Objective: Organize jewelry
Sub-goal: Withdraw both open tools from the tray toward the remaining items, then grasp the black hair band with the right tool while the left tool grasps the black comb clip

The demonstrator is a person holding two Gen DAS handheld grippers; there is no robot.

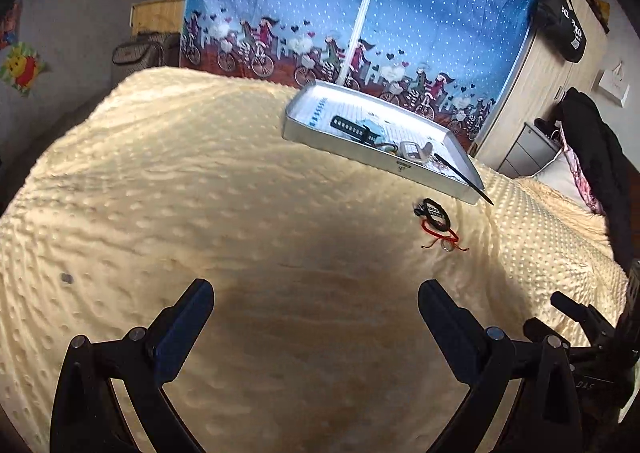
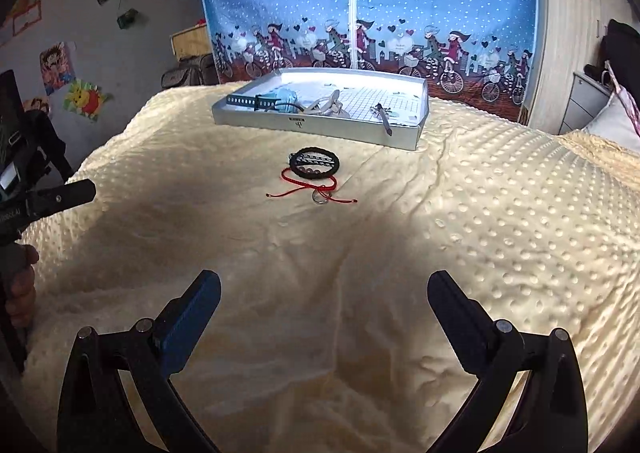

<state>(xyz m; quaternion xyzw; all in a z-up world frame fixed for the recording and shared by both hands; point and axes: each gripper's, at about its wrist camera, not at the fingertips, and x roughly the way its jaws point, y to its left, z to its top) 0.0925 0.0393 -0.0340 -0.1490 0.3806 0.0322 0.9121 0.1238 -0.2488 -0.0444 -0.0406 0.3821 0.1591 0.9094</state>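
Both the left gripper [image 1: 316, 301] and right gripper [image 2: 324, 293] hang spread and empty above the blanket [image 2: 480, 233]. The black bracelet [image 2: 314, 161], red cord [image 2: 316, 185] and ring [image 2: 321, 197] lie just before the tray [image 2: 320, 125] near the bed's far edge; the tray's contents overlap and are hard to tell apart.

The blanket [image 2: 460, 221] on the bed is soft cream cloth, raised in small dots — matt. The tray [image 2: 320, 125] looks like smooth grey metal with a dull sheen. The red bracelet [image 2: 310, 183] is braided cord; the black bracelet [image 2: 315, 161] looks woven and matt.
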